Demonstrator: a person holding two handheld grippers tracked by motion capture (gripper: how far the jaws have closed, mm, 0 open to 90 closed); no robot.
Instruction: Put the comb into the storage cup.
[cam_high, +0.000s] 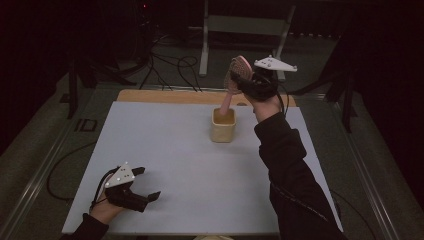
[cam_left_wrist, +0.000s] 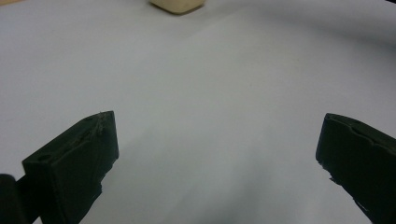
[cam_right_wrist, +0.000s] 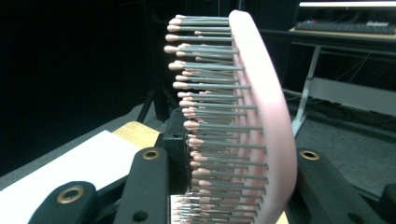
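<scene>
My right gripper (cam_high: 245, 80) is shut on the head of a pink hairbrush (cam_high: 235, 74), held upright above the table's far side. The brush's handle (cam_high: 225, 102) points down into a cream square cup (cam_high: 223, 125). In the right gripper view the pink hairbrush (cam_right_wrist: 261, 121) stands between the jaws, its grey bristles facing left. My left gripper (cam_high: 146, 184) rests low near the front left corner of the white table (cam_high: 165, 165), open with nothing between its fingers. The left gripper view has the cream cup (cam_left_wrist: 177, 4) far ahead at its top edge, beyond its open jaws.
A wooden strip (cam_high: 170, 96) runs along the table's far edge. Beyond it are cables (cam_high: 170, 65) on the floor and a metal stand (cam_high: 245, 30). A dark sleeve (cam_high: 290, 170) crosses the table's right side.
</scene>
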